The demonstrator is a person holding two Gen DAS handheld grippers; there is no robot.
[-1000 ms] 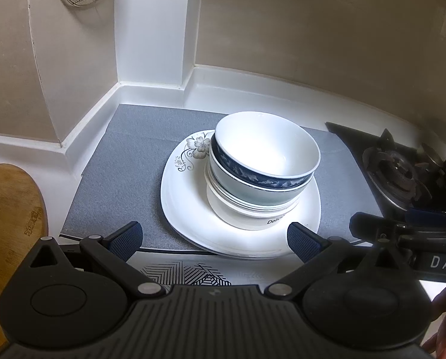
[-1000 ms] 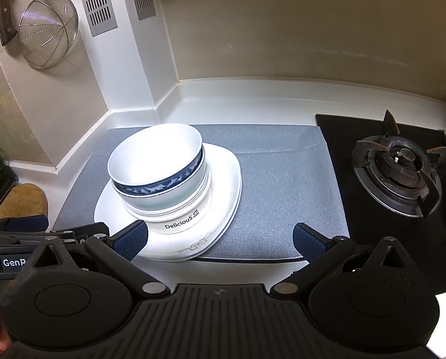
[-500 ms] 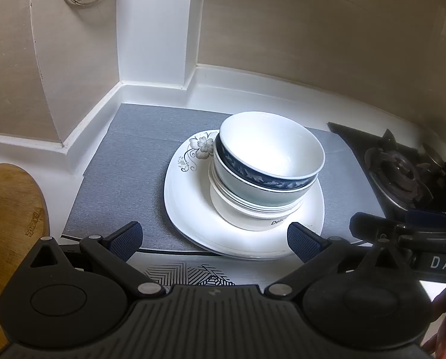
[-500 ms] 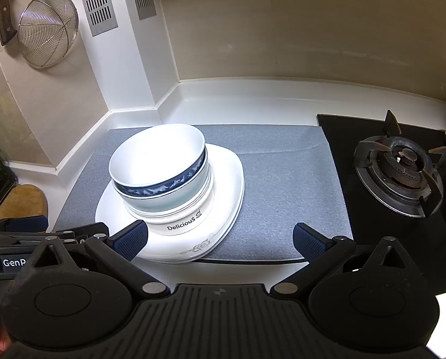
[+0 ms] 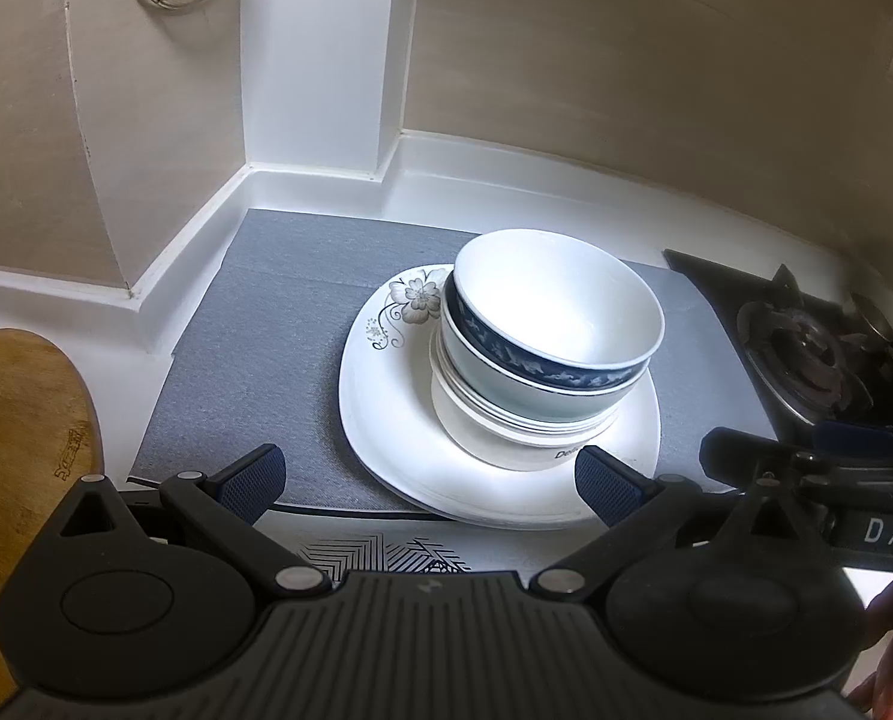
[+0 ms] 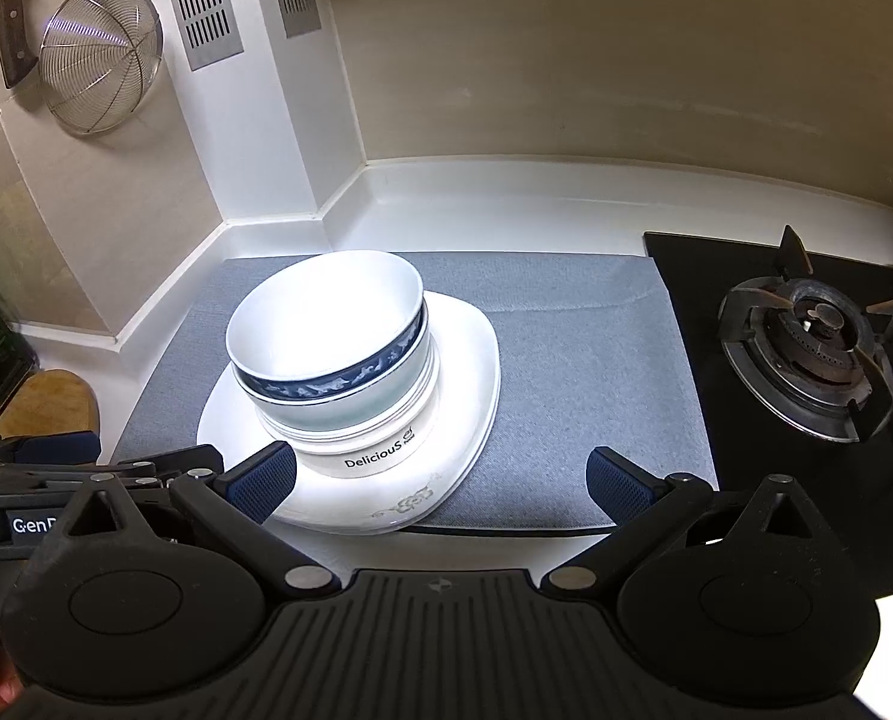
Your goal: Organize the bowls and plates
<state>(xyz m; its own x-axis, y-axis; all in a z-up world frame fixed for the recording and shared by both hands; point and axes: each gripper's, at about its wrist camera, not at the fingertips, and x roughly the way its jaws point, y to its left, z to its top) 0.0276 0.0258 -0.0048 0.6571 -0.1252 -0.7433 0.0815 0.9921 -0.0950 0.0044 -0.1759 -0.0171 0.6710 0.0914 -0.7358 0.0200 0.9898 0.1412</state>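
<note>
A stack of bowls sits on a white flower-patterned plate on a grey mat. The top bowl is white inside with a dark blue patterned band; under it are a pale green bowl and a white bowl marked "Delicious". My left gripper is open, just in front of the plate's near edge, holding nothing. My right gripper is open too, in front of the plate's right half and the bare mat. Each gripper shows at the edge of the other's view.
The grey mat lies in a counter corner with white walls behind. A gas burner on a black hob stands to the right. A wooden board is at the left. A wire strainer hangs on the wall.
Both views have drifted slightly, so the stack sits a little further right in each frame. The bowls and plate have not moved. Both grippers stay open.
</note>
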